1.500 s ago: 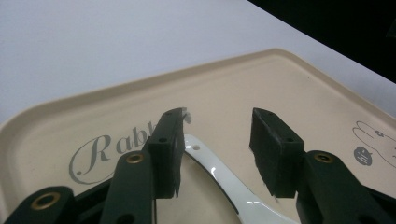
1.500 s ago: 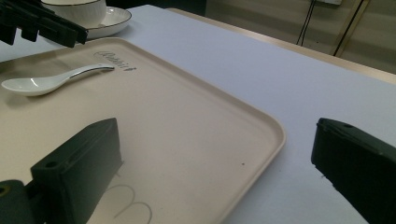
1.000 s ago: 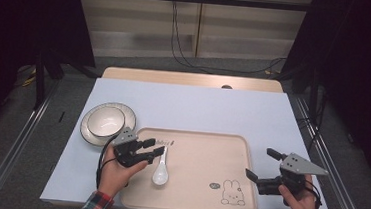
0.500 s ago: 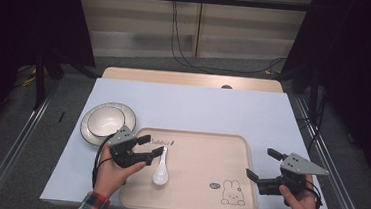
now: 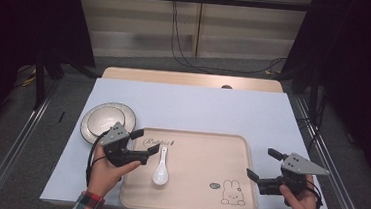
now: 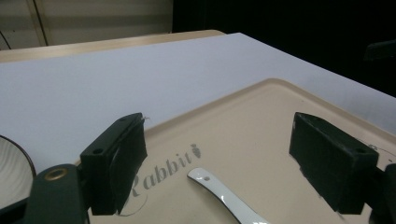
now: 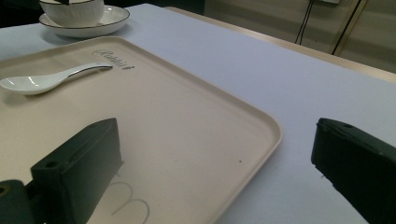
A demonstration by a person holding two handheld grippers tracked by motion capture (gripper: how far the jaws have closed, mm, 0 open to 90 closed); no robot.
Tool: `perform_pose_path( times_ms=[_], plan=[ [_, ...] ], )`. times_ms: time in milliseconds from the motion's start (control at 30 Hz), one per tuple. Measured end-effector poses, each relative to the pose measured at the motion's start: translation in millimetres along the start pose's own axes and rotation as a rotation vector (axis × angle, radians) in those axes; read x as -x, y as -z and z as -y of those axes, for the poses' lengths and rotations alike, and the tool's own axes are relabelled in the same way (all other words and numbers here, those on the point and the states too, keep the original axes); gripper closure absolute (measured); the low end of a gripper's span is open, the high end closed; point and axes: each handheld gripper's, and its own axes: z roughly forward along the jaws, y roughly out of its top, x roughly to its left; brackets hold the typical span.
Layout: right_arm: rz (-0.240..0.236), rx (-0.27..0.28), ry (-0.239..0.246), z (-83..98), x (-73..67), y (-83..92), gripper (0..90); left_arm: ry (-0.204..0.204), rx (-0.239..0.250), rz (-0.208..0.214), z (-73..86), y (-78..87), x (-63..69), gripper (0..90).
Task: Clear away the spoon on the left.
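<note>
A white spoon [image 5: 160,170] lies on a beige tray [image 5: 204,161] printed with a rabbit, its handle pointing toward the "Rabbit" lettering. My left gripper [image 5: 146,141] hovers at the tray's left edge, beside the handle. Its jaws have just been opening and stand wide. In the left gripper view the left gripper [image 6: 219,154] straddles the spoon handle [image 6: 219,189] without touching it. My right gripper [image 5: 261,163] is open at the tray's right edge, with nothing between its jaws. In the right gripper view the right gripper [image 7: 219,158] spans the tray's corner [image 7: 261,135], with the spoon [image 7: 42,81] far off.
A white bowl [image 5: 103,120] sits on a dark-rimmed plate [image 5: 126,114] left of the tray, just behind my left gripper. A pale blue cloth [image 5: 198,108] covers the table. Cables run along the floor beyond the table's far edge.
The left gripper's jaws have spread wider around the spoon handle and the hand has drawn back slightly to the left. The spoon stays on the tray. The right gripper is unmoved.
</note>
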Motion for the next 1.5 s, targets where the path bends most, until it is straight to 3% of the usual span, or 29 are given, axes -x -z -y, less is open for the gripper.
perform_pose_path(
  times_ms=[233, 733, 833, 1033, 1500],
  plan=[
    [-0.005, 0.003, -0.002, 0.1, 0.6, 0.4, 1.0, 0.003, -0.002, -0.012, -2.5, 5.7, -2.3, 12.9],
    [0.001, 0.002, -0.009, 0.5, 2.3, 2.9, 1.0, -0.017, 0.008, 0.007, -4.5, 15.2, -5.6, 4.4],
    [0.002, 0.004, -0.011, 0.4, 3.3, 4.4, 1.0, 0.001, 0.018, 0.026, -4.4, 16.8, -6.3, 4.1],
    [0.005, 0.009, -0.021, 0.5, 4.3, 5.7, 1.0, -0.02, 0.006, 0.006, -5.3, 22.4, -8.2, 2.9],
    [0.003, 0.011, -0.028, 1.2, 8.2, 8.6, 0.9, -0.026, 0.006, 0.027, -4.9, 32.6, -11.8, 0.8]
  ],
)
